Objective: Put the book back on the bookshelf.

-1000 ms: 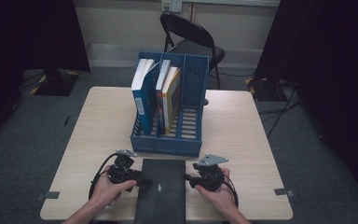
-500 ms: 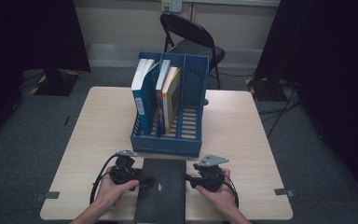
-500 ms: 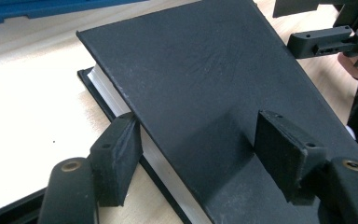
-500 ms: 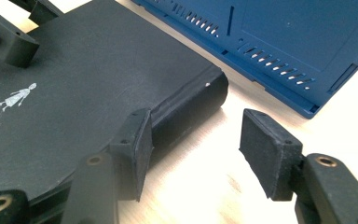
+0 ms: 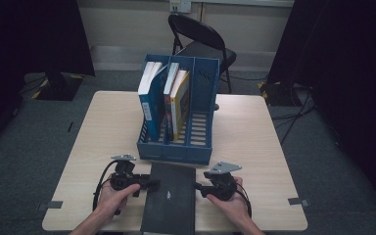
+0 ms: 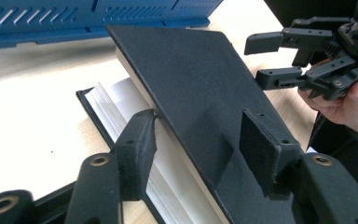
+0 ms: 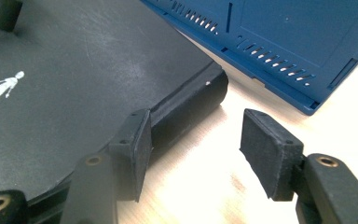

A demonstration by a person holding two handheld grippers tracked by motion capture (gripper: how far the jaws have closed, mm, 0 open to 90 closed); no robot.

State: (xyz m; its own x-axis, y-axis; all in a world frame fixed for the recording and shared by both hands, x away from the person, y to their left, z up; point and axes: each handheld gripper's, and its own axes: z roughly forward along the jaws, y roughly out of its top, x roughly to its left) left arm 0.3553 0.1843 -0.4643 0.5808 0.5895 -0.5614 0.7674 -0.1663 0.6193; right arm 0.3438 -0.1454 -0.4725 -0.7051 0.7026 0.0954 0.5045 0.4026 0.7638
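Now the left gripper's (image 6: 196, 154) closing fingers straddle the black book's (image 5: 170, 196) lifted cover; right gripper's (image 7: 193, 149) fingers spread beside its spine; it could slip shut.

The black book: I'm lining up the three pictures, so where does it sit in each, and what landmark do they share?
High view: the black book lies at the table's near edge, bottom centre.
Left gripper view: it runs from top centre to the bottom, front cover lifted off the white pages.
Right gripper view: it fills the left and top left; its spine corner sits centre.
Shared landmark: the blue file rack, just beyond the book.
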